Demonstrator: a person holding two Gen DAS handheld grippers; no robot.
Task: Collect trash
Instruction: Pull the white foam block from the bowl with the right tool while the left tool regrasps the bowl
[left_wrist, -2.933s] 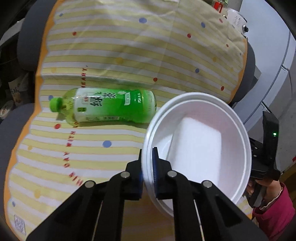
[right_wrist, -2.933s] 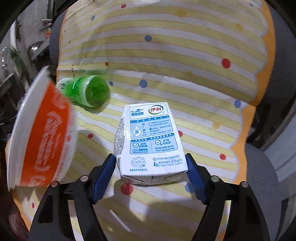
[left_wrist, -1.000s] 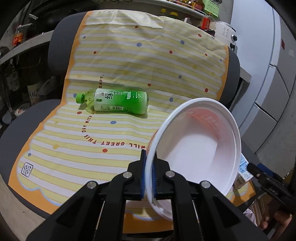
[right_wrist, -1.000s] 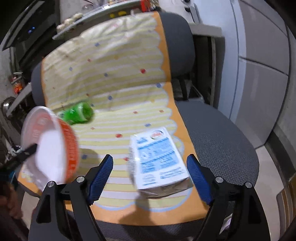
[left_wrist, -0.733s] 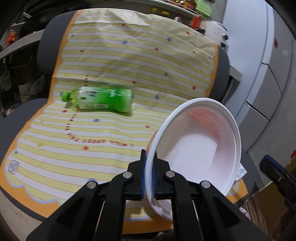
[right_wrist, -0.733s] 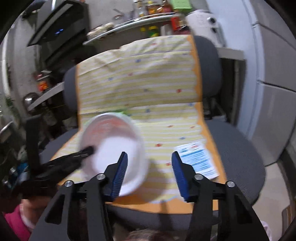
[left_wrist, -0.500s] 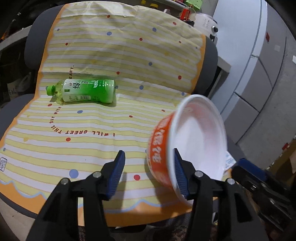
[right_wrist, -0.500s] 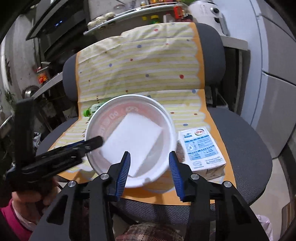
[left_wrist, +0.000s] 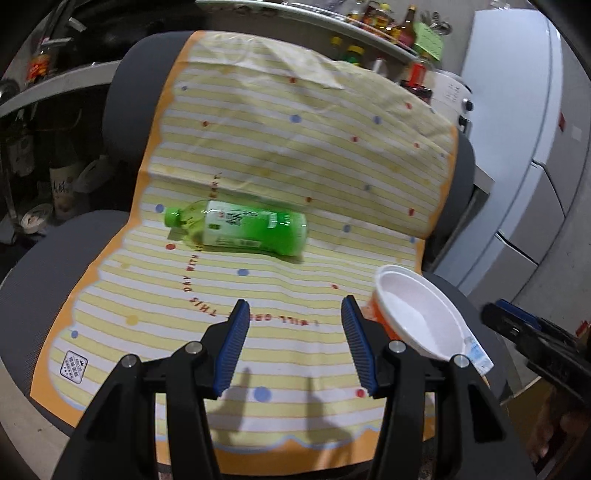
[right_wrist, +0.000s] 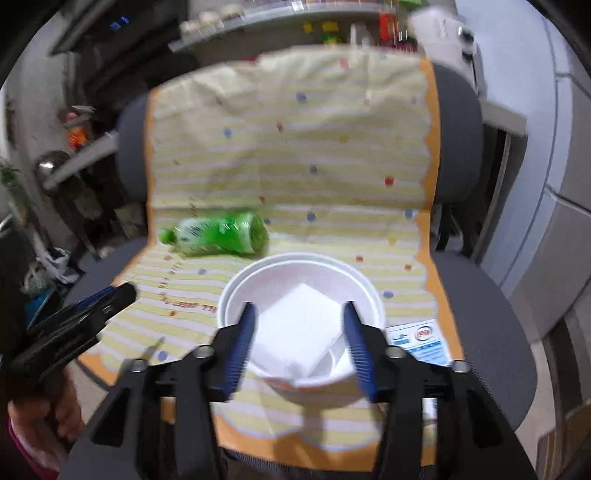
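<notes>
with both pairs of blue-padded fingers spread wide and holding nothing, left gripper (left_wrist: 293, 341) hovers over the striped cloth (left_wrist: 295, 155) on the chair (right_wrist: 491, 325); right gripper (right_wrist: 299, 341) hovers just above the foam bowl (right_wrist: 301, 291).

risks, as judged: the bowl sits at the cloth's right front edge, seemingly tilted against the milk carton (right_wrist: 424, 341), so a nudge from a descending finger could tip it off the seat. the green bottle (left_wrist: 240, 230) lies on its side near the seat back and could roll if clipped.

containers: bowl, orange outside and white inside, holds a white folded piece, possibly a napkin. bottle capped; contents unclear. no bin in view.
</notes>
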